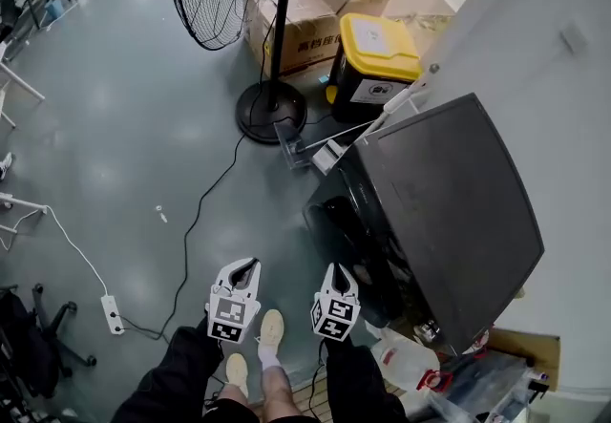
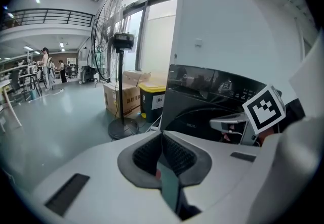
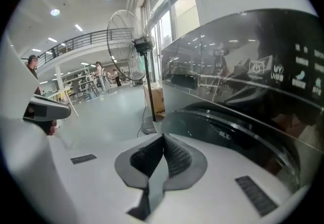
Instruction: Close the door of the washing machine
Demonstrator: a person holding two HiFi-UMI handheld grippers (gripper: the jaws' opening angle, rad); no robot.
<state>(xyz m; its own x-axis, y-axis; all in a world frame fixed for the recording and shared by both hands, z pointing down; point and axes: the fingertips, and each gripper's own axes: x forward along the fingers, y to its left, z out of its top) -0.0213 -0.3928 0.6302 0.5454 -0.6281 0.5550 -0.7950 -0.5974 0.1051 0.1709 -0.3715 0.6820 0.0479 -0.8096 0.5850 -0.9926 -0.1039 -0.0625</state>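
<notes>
fig. washing machine (image 1: 449, 201): dark grey front-loader, shown upright just beside the yellow-lidded bin (image 1: 380, 49). round glossy black door (image 1: 339, 225) is carried on the front; whether it is latched cannot be told.

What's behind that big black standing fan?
Brown cardboard boxes stand behind the black pedestal fan, with a yellow-lidded black bin beside them. The fan's grille and pole cover part of the boxes.
</notes>
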